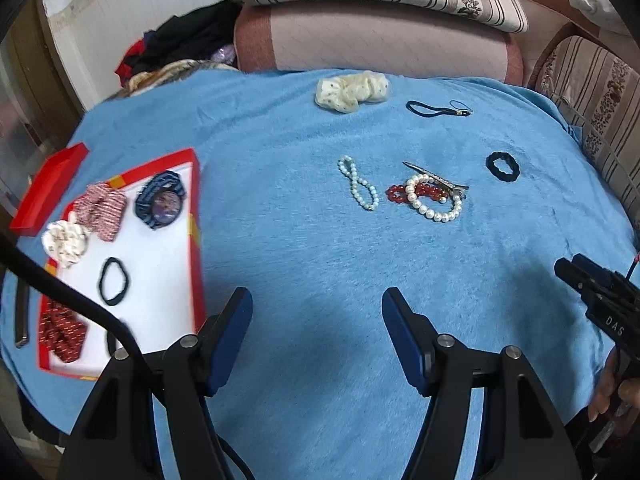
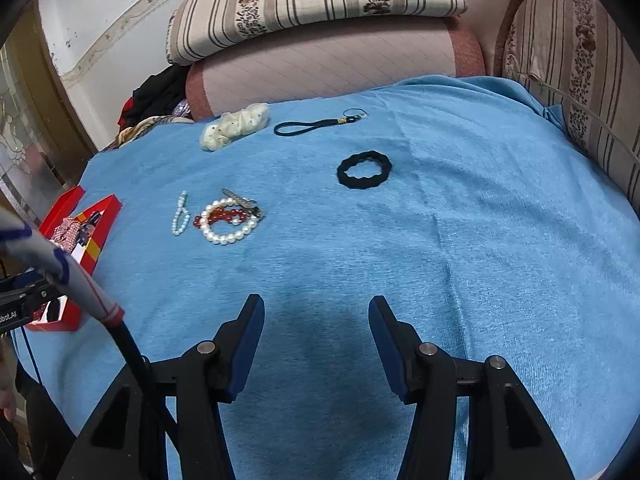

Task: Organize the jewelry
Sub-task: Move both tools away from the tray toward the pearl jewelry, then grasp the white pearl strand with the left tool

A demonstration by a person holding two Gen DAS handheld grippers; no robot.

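Observation:
A red box (image 1: pixel 197 216) with a white floor lies at the left and holds several scrunchies and a black hair tie (image 1: pixel 115 281). On the blue cloth lie a small pearl bracelet (image 1: pixel 359 183), a large pearl bracelet (image 1: pixel 434 199) over a red bead bracelet (image 1: pixel 400 193) and a metal clip (image 1: pixel 436 177), a black scrunchie (image 1: pixel 503 167), a black cord loop (image 1: pixel 432 108) and a cream scrunchie (image 1: pixel 352 90). My left gripper (image 1: pixel 317 300) is open and empty beside the box. My right gripper (image 2: pixel 316 306) is open and empty, near the black scrunchie (image 2: pixel 364 169).
The red box lid (image 1: pixel 48 188) lies behind the box. A dark flat object (image 1: pixel 22 316) lies left of the box. Striped cushions (image 2: pixel 320 4) and a pink sofa back (image 1: pixel 376 36) stand behind the cloth. Dark clothes (image 1: pixel 188 40) are piled at the back left.

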